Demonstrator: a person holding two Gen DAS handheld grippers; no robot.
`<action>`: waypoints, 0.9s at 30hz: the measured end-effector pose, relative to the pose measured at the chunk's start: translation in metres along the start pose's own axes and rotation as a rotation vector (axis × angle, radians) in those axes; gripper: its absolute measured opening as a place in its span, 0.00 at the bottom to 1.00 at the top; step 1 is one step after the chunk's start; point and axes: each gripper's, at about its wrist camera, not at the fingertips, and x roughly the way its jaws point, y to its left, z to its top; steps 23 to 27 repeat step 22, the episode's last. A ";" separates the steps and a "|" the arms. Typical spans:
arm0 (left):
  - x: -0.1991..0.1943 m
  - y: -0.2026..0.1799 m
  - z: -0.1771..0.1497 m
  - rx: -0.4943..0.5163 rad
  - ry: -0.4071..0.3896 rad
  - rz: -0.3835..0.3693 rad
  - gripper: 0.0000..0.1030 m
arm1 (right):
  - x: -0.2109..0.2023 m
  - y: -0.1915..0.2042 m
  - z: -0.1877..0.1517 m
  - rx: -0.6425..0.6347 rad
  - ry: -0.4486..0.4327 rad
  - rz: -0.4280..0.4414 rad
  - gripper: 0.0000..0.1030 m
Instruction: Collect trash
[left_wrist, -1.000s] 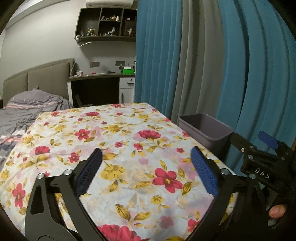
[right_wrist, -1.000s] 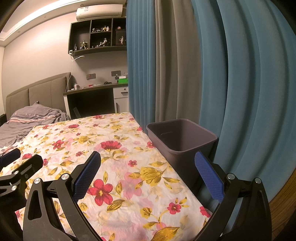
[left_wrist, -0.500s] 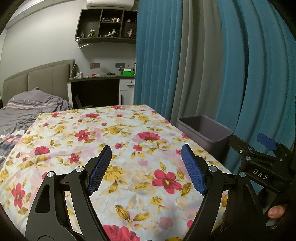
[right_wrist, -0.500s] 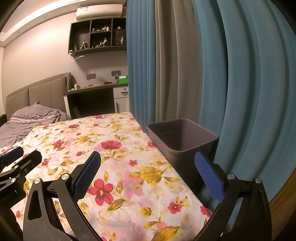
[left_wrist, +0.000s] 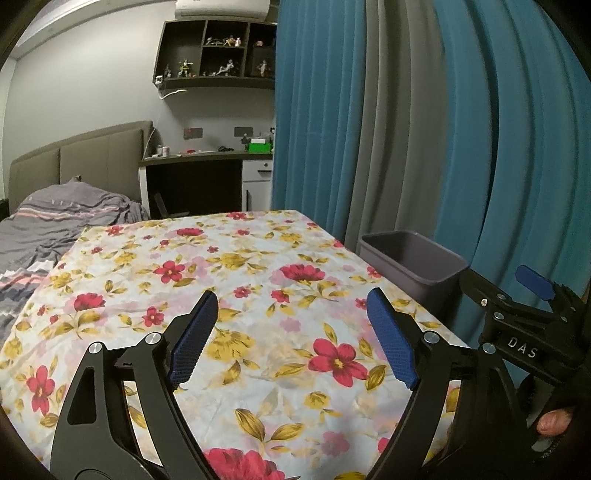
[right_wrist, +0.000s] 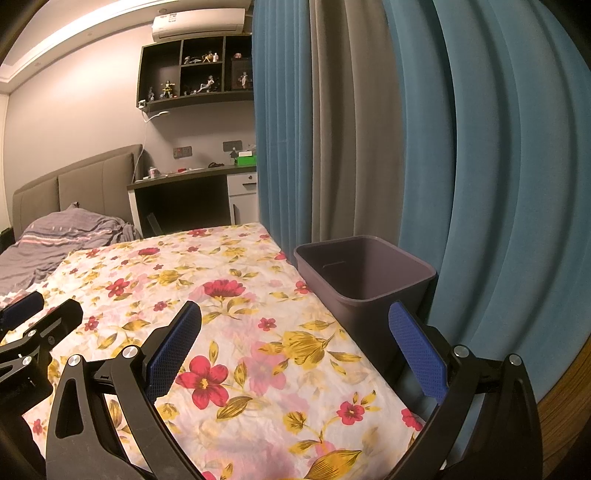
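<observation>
Both grippers, left (left_wrist: 291, 334) and right (right_wrist: 295, 349), hover with jaws spread and empty over the floral table (right_wrist: 236, 280), the bin (right_wrist: 364, 273) nearer the right, no trash visible.

The bin (right_wrist: 364, 269) stands right of the table (right_wrist: 236, 306), just beside it, before the curtains (right_wrist: 461, 147).

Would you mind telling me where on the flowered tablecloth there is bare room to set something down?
Nearly all of the tablecloth is bare, from the far edge by the desk to the near end. The only thing close is the bin, beside the cloth's right edge by the curtains.
</observation>
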 end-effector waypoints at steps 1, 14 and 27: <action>0.000 0.000 0.000 0.000 -0.001 0.003 0.81 | 0.000 0.000 0.001 0.000 0.000 0.000 0.95; 0.002 0.001 -0.002 0.001 -0.010 0.033 0.92 | -0.001 0.001 0.000 0.001 -0.001 -0.001 0.95; 0.000 0.004 -0.004 0.000 0.000 0.064 0.94 | -0.002 0.009 0.002 0.009 -0.006 -0.005 0.95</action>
